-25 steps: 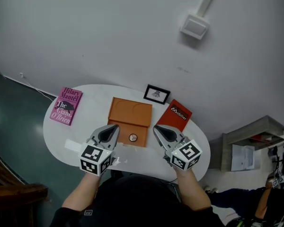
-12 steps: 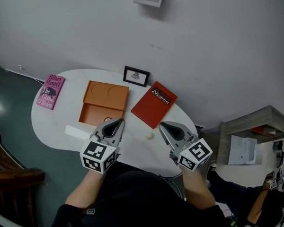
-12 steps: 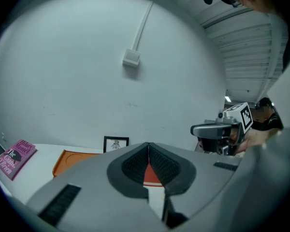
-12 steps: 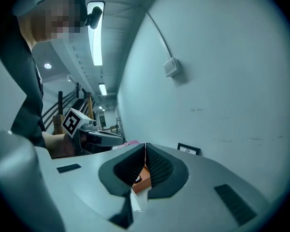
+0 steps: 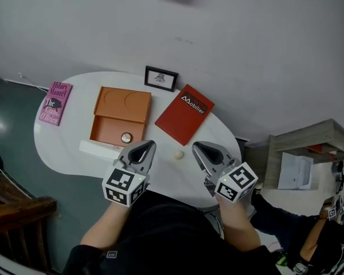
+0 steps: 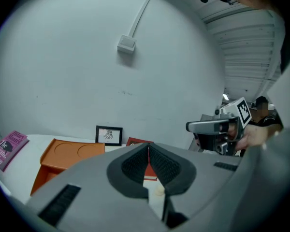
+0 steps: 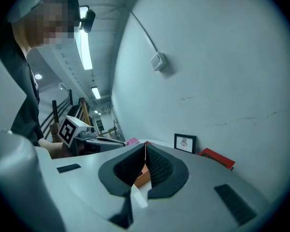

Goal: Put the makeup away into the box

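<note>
Nearest the person, at the desk's [image 5: 63, 143] near edge and in front of the orange box's [image 5: 121, 105] right corner, the left hand-held gripper [image 5: 148, 148] has its jaws shut together with nothing between them. The right hand-held gripper [image 5: 199, 149], further right of the box, is likewise closed and empty. Between their tips, just right of the box's front corner, a small cream round piece [image 5: 178, 153] lies loose on the bare desk. It looks like the makeup left to put away. It is round, so it has no long axis to line up with. It sits slightly nearer the right gripper, while the left gripper's view shows it straight ahead of those jaws. Either would have to open before closing on it. The carry then runs leftward and away to the box, over open desk. A white strip [image 5: 100, 149] lies along the box's front edge, left of that path. The box stands open, its lid folded back, and a round compact [image 5: 126, 137] already lies in the tray, with room beside it. Right of the box lies a red book [image 5: 184, 113], behind it a picture frame [image 5: 160, 78] against the wall [image 5: 246, 39], and to its left a pink book [image 5: 55, 102].
</note>
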